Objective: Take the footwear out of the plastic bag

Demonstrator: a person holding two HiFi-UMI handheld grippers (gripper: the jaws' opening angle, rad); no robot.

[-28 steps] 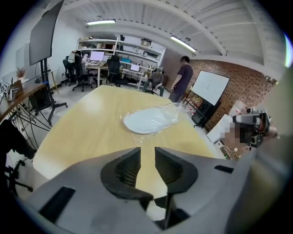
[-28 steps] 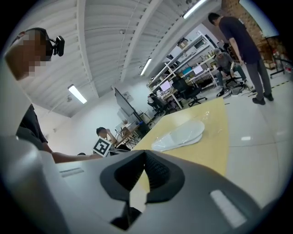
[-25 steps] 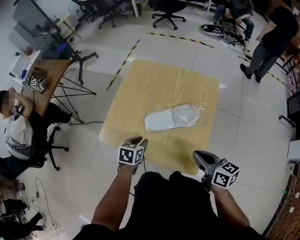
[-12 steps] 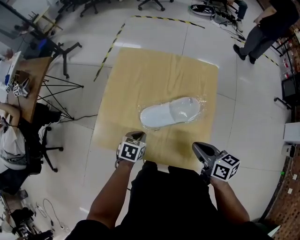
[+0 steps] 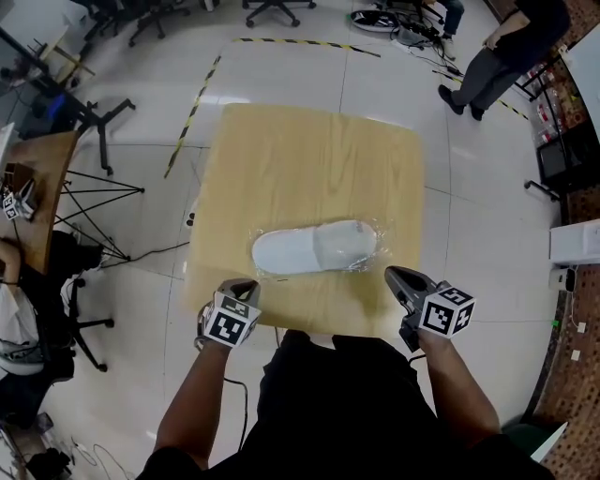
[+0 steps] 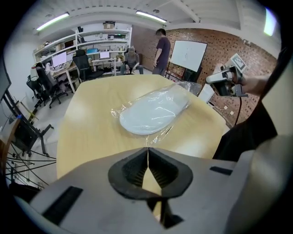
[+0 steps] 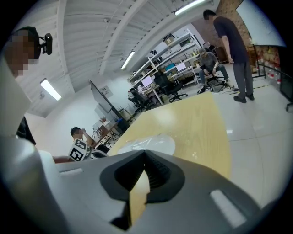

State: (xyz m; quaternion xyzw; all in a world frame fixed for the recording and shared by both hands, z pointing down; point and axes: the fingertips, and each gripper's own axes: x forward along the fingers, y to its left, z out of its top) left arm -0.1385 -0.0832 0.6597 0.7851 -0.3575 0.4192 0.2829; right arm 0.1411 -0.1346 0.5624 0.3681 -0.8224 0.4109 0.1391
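Left gripper (image 5: 242,285) has just been closing; its jaws now meet with nothing between them. Right gripper (image 5: 394,276) is also closed and empty. The two hang over the near edge of the one table (image 5: 309,150). One slipper (image 5: 314,249) lies inside one clear bag (image 5: 378,234) at mid-table, only bare wood before it. One person (image 5: 497,52) stands beyond, near office chairs (image 5: 272,9).
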